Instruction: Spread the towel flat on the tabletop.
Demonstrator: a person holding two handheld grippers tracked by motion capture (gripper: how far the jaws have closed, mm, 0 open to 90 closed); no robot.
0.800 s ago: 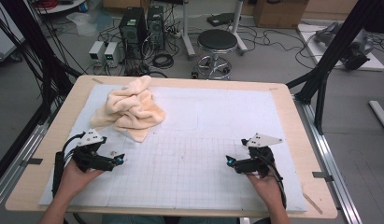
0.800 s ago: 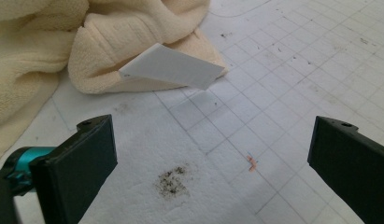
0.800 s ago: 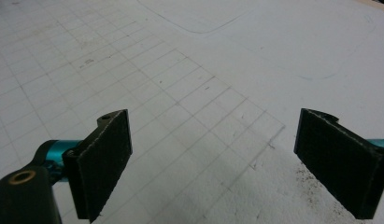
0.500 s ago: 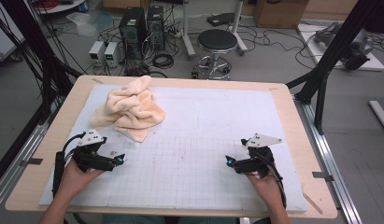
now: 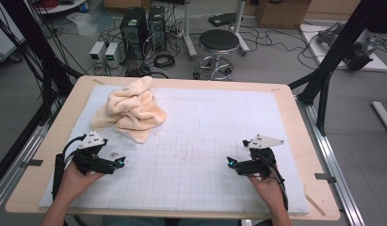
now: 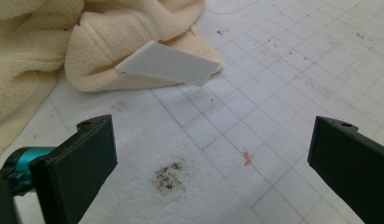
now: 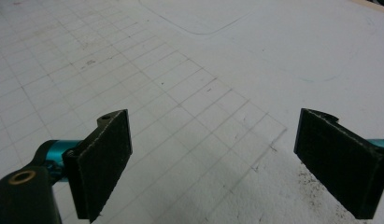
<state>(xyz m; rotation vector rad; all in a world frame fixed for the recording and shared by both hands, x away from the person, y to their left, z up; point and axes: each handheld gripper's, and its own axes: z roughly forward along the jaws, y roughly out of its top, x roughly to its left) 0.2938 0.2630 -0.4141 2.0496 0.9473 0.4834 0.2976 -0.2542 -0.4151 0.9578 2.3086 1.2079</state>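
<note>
Cream towel [image 5: 132, 109] crumpled near left claw [image 5: 121, 161], jaws wide apart.

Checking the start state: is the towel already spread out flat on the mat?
No, the towel lies bunched in a crumpled heap at the mat's far left corner.

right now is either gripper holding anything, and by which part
Nothing is held: the left gripper and right gripper both stand open over the white gridded mat, apart from the crumpled cream towel.

No readable writing anywhere

The white mat [image 5: 276, 122] carries only a printed grid and a drawn outline; the equipment on the floor is too small to make out.
</note>
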